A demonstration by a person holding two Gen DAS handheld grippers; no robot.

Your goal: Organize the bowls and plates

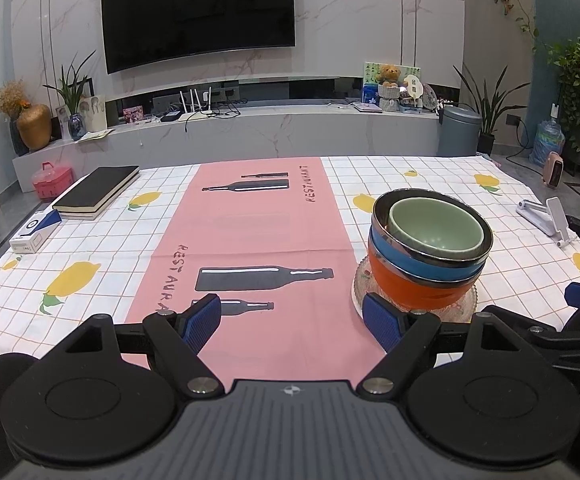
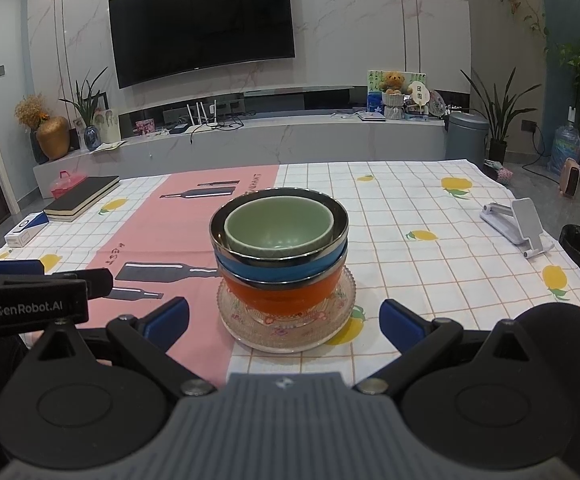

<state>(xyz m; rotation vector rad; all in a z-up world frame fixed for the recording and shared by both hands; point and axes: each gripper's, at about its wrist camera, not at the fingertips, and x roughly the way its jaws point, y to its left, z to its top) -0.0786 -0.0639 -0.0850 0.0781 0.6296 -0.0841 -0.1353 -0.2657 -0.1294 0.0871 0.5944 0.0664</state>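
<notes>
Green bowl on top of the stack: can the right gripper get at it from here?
Probably yes. The right gripper is open and faces the stack; the green bowl sits uncovered in the blue bowl, nothing between.

Black linkage arms on left tool (image 1: 291, 322), blue ribbed pads (image 1: 202, 320), silver pivot screws, grey ridged housing with small logo. Same build on right tool (image 2: 284, 322); white "GenRobot.AI" lettering at nine o'clock; sliver of skin at edge.
</notes>
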